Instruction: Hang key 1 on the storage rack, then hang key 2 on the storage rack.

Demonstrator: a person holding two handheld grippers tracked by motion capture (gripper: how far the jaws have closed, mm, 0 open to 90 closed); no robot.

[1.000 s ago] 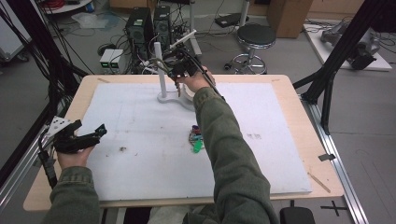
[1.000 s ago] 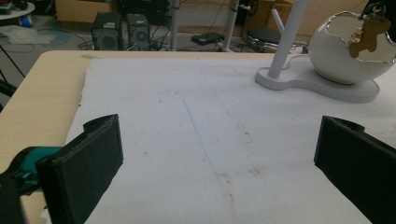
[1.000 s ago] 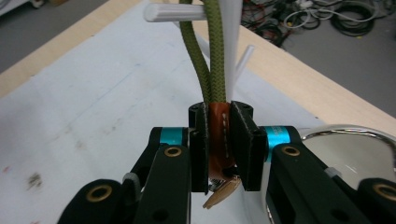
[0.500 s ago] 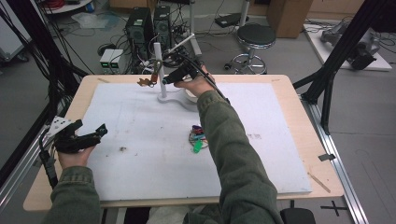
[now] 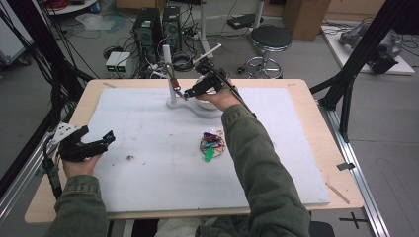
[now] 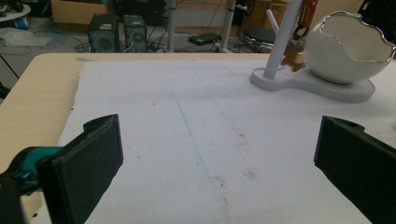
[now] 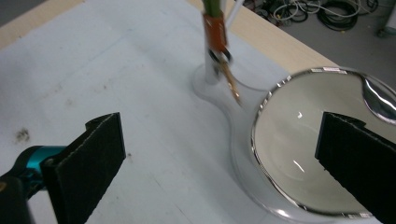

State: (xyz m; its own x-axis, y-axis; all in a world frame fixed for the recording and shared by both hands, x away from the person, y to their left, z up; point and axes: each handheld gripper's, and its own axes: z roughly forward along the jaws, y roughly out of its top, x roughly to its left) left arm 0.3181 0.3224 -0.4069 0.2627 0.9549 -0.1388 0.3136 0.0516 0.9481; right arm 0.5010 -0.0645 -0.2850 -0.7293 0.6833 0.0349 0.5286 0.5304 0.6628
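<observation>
High view shows the table point(image 5: 316, 148) with its white foam sheet point(image 5: 163, 173), then the white stand point(image 5: 171, 94) beside an egg-shaped bowl point(image 7: 303, 154). An orange key tag point(image 7: 215, 30) hangs on the stand's post, freshly released: the right gripper point(image 5: 190, 92) has just been opening, jaws wide, nothing between. Risk: pulling back could clip the dangling tag or tip the stand. Left gripper point(image 5: 96, 143) rests apart, empty; remaining keys point(image 5: 211, 144) lie mid-sheet.

This looks like a lab. Computer towers point(image 5: 157, 29) and tangled cables point(image 5: 237, 22) sit on the grey floor point(image 5: 385, 148) behind the desk point(image 5: 316, 128). Black metal frames point(image 5: 360, 64) stand around it.
</observation>
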